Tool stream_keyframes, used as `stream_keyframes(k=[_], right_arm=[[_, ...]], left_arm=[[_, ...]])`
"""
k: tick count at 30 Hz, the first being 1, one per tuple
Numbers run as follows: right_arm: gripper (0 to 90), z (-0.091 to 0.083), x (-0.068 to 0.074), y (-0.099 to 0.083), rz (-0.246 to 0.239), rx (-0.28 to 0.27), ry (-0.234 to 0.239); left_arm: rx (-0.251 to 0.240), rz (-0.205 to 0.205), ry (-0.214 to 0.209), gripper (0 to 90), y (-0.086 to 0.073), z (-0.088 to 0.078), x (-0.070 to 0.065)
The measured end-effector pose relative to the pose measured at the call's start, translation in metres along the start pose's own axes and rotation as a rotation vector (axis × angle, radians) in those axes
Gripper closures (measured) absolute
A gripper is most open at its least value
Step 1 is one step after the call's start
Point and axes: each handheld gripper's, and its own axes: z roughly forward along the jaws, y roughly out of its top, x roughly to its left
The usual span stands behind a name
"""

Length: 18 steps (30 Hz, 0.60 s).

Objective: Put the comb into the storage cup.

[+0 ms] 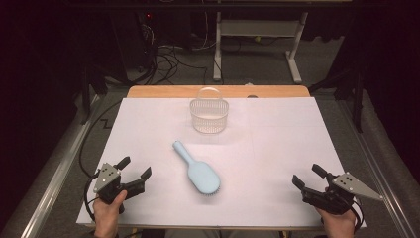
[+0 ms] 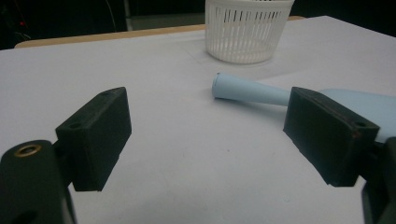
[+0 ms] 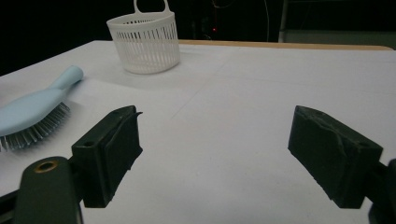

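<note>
Light-blue hairbrush (image 1: 197, 170) lies bristles-down mid-desk (image 1: 277, 144), long axis running near-right to far-left with its handle toward the white basket (image 1: 209, 115), nearer the left hand-held gripper (image 1: 134, 171) than the right hand-held gripper (image 1: 309, 177); both jaws wide, empty.

hairbrush (image 1: 197, 173): 1 | basket (image 1: 209, 117): 1 | tools: 2

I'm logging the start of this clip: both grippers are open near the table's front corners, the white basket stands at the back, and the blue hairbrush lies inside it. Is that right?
One thing is wrong: the hairbrush is not inside the basket. It lies on the table in front of the basket, apart from it, as the high view shows. The left gripper and right gripper are open near the front corners.
</note>
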Motion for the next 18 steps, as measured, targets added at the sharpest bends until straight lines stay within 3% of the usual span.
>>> stream_keyframes(k=[18], right_arm=[[17.2, 0.001, 0.000, 0.000, 0.012, 0.003, 0.003]], left_arm=[[-0.007, 0.032, -0.037, 15.9, 0.005, 0.007, -0.012]])
